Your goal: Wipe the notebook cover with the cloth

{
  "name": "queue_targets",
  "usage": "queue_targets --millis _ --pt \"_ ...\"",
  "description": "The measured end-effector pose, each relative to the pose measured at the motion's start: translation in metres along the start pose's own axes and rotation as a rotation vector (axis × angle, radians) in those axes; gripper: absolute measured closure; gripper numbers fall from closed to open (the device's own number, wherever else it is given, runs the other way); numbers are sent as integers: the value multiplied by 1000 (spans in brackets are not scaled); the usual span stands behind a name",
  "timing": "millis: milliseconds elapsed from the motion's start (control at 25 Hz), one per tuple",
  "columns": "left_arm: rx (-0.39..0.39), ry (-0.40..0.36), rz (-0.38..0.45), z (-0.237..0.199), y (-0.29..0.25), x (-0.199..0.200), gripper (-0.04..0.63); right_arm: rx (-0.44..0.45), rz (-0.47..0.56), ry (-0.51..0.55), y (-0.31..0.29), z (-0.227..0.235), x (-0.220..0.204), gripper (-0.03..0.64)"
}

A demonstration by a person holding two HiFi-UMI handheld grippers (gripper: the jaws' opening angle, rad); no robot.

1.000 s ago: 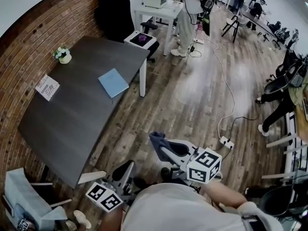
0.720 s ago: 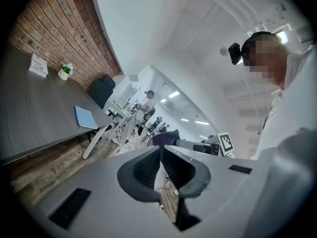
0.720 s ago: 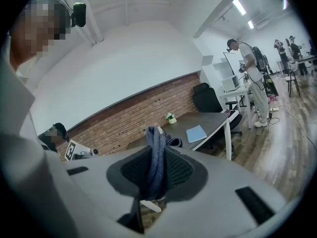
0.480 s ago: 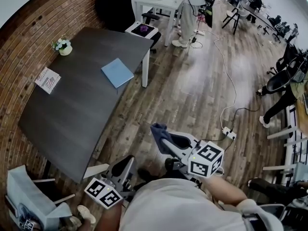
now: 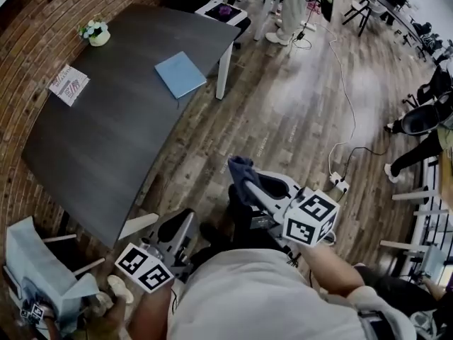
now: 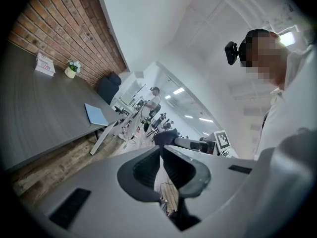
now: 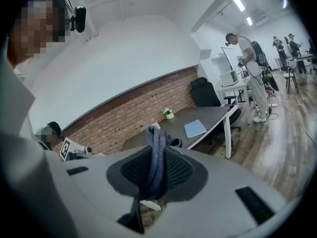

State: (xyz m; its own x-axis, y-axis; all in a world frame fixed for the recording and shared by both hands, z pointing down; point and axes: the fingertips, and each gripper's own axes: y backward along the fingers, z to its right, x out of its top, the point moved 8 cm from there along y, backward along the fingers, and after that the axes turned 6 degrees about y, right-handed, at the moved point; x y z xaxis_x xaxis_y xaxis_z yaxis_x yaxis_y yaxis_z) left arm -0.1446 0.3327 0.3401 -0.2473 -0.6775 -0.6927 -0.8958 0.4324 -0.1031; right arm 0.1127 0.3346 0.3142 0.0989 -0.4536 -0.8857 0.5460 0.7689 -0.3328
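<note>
A light blue notebook lies near the right edge of a dark table; it also shows small in the left gripper view and the right gripper view. My right gripper is over the wooden floor, well away from the table, shut on a dark blue-grey cloth that sticks up between its jaws. My left gripper hangs low near my body, its jaws shut with nothing between them.
On the table's far side sit a small flower pot and a printed card. A person stands past the table near white desks. A power strip with cable lies on the floor. A grey chair is at lower left.
My head view has shifted, so the table and notebook sit higher and nearer the frame's top. Both grippers kept their poses; the right still holds the cloth.
</note>
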Motion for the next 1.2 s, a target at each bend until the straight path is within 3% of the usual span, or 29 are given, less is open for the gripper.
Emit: queue_targets --millis 760,1200 --pt "170 28 123 -43 -145 56 568 210 -121 92 -92 157 83 534" --pt "231 29 162 -76 -183 80 568 260 -204 105 -142 199 94 534"
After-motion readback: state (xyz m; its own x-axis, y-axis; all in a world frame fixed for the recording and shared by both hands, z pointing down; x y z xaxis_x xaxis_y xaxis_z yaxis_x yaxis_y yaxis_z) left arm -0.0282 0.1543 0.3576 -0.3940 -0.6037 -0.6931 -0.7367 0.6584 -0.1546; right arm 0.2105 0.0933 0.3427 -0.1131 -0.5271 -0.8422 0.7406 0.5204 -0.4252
